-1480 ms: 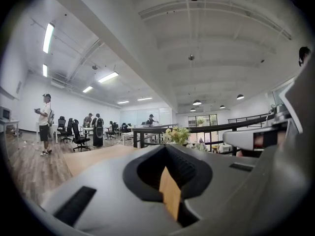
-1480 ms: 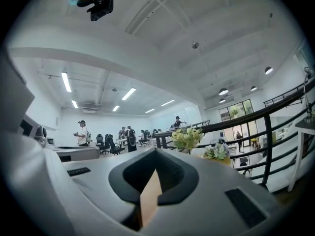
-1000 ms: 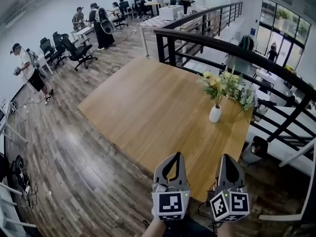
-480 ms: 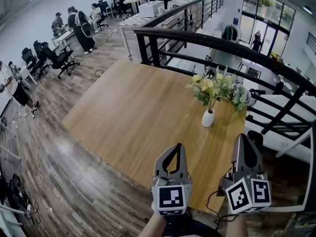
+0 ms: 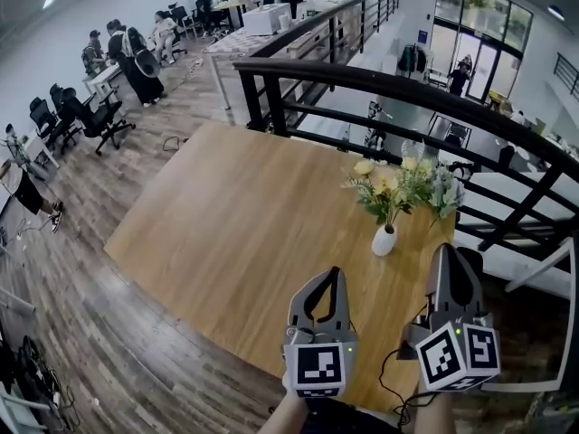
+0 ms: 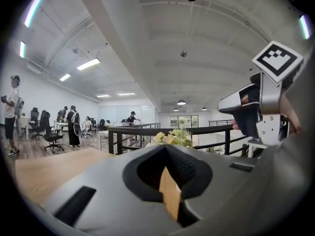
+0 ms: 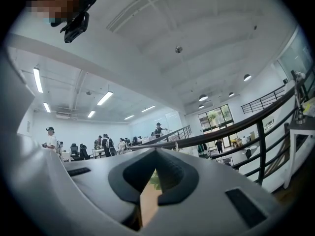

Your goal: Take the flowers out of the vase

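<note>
A small white vase [image 5: 384,240] stands on the far right part of the wooden table [image 5: 235,215], upright, holding a bunch of yellow and white flowers [image 5: 398,183] with green leaves. My left gripper [image 5: 331,273] hovers over the table's near edge, shut and empty, short of the vase and to its left. My right gripper [image 5: 450,251] is held level just right of the vase and nearer to me, also shut with nothing in it. In the left gripper view the flowers [image 6: 172,137] show just above the closed tips [image 6: 166,146]. The right gripper view shows the closed tips [image 7: 156,150].
A black railing [image 5: 380,80] runs behind and to the right of the table, with a drop to a lower floor beyond. Several people [image 5: 127,52] and office chairs [image 5: 86,120] are far off at the upper left. Cables [image 5: 36,369] lie on the wood floor.
Both grippers have moved forward over the table's near edge toward the vase, and the right one has risen. The vase and flowers now sit closer to the grippers.
</note>
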{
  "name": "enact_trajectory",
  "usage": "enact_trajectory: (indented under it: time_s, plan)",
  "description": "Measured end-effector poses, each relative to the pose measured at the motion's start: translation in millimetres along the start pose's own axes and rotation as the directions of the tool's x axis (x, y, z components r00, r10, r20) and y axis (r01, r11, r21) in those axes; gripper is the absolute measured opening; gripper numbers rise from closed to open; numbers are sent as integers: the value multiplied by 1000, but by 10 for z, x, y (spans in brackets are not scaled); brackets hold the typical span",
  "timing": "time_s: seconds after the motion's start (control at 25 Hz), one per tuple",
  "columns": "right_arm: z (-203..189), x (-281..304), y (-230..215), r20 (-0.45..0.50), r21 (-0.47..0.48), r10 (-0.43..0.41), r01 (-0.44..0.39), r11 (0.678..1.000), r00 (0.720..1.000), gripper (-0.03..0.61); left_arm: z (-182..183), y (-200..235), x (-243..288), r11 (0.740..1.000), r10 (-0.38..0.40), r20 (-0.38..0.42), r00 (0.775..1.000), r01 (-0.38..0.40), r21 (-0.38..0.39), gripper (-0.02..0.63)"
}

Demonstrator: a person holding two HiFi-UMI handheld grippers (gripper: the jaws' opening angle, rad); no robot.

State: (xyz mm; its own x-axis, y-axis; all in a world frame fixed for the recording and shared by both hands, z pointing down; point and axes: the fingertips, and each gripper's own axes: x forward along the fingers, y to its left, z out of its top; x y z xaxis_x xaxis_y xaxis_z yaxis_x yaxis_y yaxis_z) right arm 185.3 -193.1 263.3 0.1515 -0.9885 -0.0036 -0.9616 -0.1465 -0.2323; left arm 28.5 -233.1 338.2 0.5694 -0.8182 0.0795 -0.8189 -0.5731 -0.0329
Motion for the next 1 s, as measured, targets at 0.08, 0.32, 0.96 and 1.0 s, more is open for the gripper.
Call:
enact_trajectory:
  time_s: [0.08,0.32,0.96,1.0]
  plan:
    - [18,104,-32,3,3,-13,13,1000,1000,12,-2,-9,118,1000,-15,0,1000,15,-4,29]
    - [5,409,-123,-4,-1,-50,50,999,999,12,-26,-42,442,998,-61,-12,998,61,-16,29]
    - [-1047,1065,-440,-189,11,-137,142,990,972,12,-474,127,985,994,-100,-85,991,96,-54,29]
    - [-1094,1098,-445,-200,7,-139,144,990,970,12,-496,138,1010,994,-100,-91,991,95,-56,29]
